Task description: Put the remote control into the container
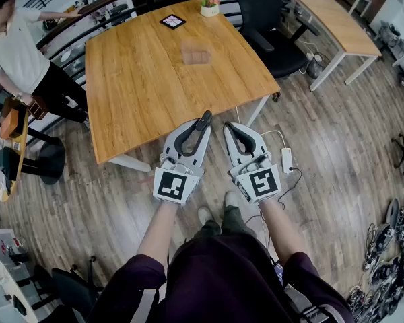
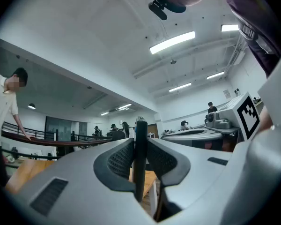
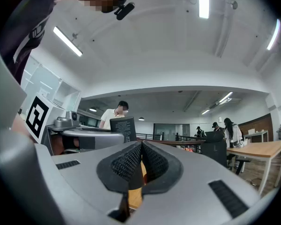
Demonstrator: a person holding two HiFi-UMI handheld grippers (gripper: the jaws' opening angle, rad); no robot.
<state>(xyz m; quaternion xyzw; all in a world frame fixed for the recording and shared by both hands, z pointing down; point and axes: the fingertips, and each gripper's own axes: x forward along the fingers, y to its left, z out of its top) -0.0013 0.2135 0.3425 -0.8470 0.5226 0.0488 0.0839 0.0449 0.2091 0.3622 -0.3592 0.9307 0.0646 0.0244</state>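
Note:
My left gripper point(image 1: 204, 120) is shut on a slim black remote control point(image 2: 140, 165), which stands edge-on between the pads. From the right gripper view the remote control point(image 3: 123, 128) shows as a black slab with white print. My right gripper point(image 3: 141, 150) is shut with nothing in it and hangs beside the left one point(image 1: 229, 128). Both hover over the floor just off the near edge of the wooden table point(image 1: 141, 106). A small brownish box-like container point(image 1: 196, 54), blurry in the head view, sits on the far half of the table.
A black square pad point(image 1: 172, 21) and a potted flower point(image 1: 209, 2) stand at the table's far edge. A black office chair point(image 1: 273, 25) is at the right, a person point(image 1: 17, 52) at the left. A power strip point(image 1: 287, 160) lies on the floor.

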